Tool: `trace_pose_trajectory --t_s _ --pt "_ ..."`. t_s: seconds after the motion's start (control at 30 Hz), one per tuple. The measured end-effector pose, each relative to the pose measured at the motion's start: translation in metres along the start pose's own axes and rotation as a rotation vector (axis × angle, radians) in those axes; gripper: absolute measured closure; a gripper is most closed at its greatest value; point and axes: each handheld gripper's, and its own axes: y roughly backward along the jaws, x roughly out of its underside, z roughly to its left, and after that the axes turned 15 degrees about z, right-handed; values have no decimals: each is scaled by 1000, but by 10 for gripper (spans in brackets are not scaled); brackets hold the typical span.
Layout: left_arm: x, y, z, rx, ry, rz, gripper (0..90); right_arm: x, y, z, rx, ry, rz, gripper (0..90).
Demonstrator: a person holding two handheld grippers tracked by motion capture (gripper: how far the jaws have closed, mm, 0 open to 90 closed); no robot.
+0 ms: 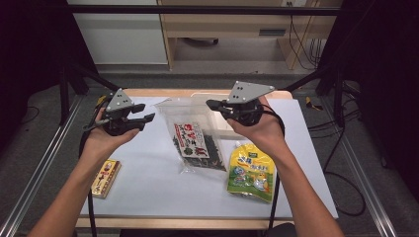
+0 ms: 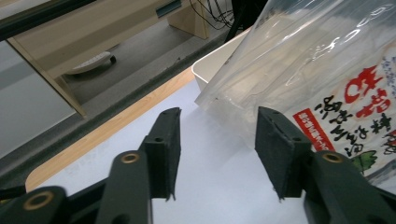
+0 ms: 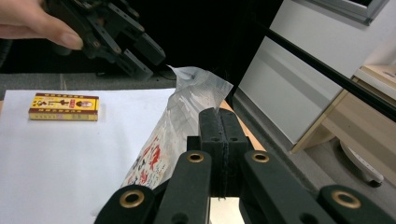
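The white surface [image 1: 148, 182] carries a clear seaweed bag [image 1: 193, 140] at its middle, its far edge lifted. The right gripper [image 1: 213, 104] has its jaws closed on the bag's top edge. The left gripper [image 1: 146, 112], just left of the bag, has open jaws with nothing between them.

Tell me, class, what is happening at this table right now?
A person holds a gripper in each hand over a white table. The right gripper is shut on the top edge of a clear bag of dark dried food, lifting that end. The left gripper has its jaws apart beside the bag's other top corner, not gripping it. A yellow box and a yellow-green snack pouch lie on the table, untouched.
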Motion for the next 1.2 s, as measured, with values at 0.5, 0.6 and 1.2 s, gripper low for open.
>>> trace_pose_trajectory --t_s 0.5,0.6,1.2 --pt "-13 -18 6 34 -53 14 429 -1 4 6 -19 15 -11 900" --pt "-16 -19 6 32 -76 28 442 -1 4 7 -23 18 -12 900" --pt "-31 -14 -5 27 -114 74 900 7 11 5 -31 2 3 900"
